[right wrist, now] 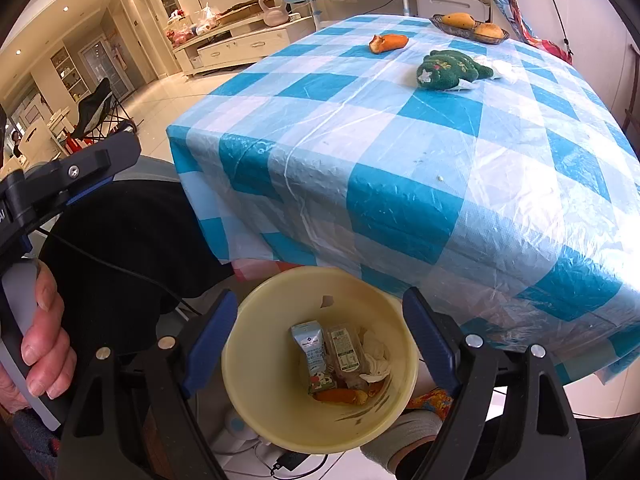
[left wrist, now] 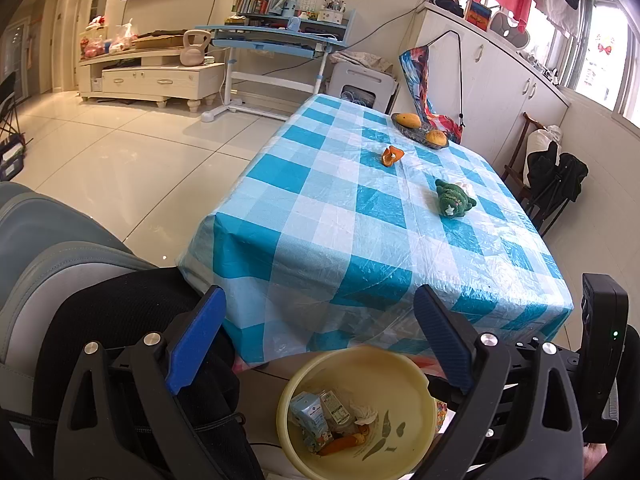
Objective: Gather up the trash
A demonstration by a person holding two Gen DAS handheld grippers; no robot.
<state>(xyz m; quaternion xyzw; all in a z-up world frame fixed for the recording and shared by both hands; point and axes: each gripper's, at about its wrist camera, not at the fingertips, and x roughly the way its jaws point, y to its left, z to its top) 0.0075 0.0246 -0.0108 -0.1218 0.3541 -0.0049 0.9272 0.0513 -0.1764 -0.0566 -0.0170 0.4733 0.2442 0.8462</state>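
Observation:
A yellow bin [left wrist: 404, 364] [right wrist: 280, 412] stands on the floor below the table's near edge. It holds a small milk carton [right wrist: 314, 354], a clear wrapper, crumpled tissue and orange peel. My left gripper [left wrist: 320, 340] is open and empty above the bin. My right gripper [right wrist: 320, 336] is open and empty right over the bin's mouth. On the blue-checked table [left wrist: 380, 208] [right wrist: 400, 128] lie an orange peel [left wrist: 391, 156] [right wrist: 387, 42] and a crumpled tissue [left wrist: 466, 189] [right wrist: 502, 70] behind a green plush toy [left wrist: 454, 198] [right wrist: 450, 69].
A fruit dish [left wrist: 422, 126] [right wrist: 472, 28] with mangoes sits at the table's far side. A black-cushioned chair [left wrist: 120, 320] [right wrist: 128, 248] stands left of the bin. A folding chair with dark bags [left wrist: 554, 176] is right of the table. Cables lie on the floor by the bin.

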